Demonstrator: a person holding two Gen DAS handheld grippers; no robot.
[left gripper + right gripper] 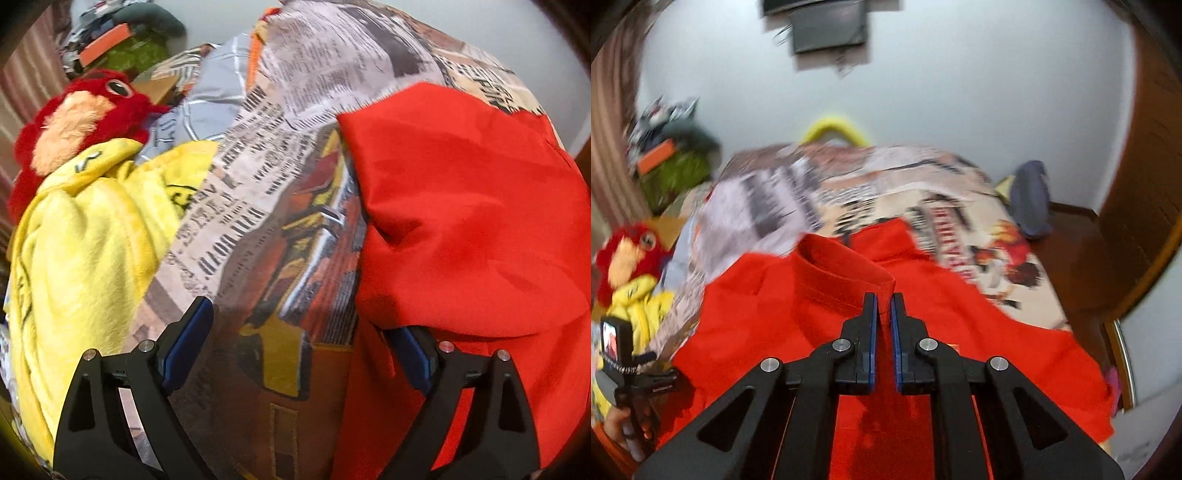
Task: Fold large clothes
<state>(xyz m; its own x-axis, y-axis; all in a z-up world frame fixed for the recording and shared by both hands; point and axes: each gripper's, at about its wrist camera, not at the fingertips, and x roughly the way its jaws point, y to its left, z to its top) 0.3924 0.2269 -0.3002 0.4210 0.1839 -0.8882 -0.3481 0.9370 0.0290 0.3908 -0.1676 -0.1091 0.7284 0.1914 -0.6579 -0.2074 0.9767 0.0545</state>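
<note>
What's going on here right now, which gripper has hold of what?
A person is working a red garment spread on a bed with a printed bedspread. The right gripper is pinched shut on the garment's ribbed collar, lifting it a little. The left gripper is wide open and holds nothing, though red cloth drapes over its right finger. A yellow blanket and a red plush toy lie at the left. No fold shows yet.
</note>
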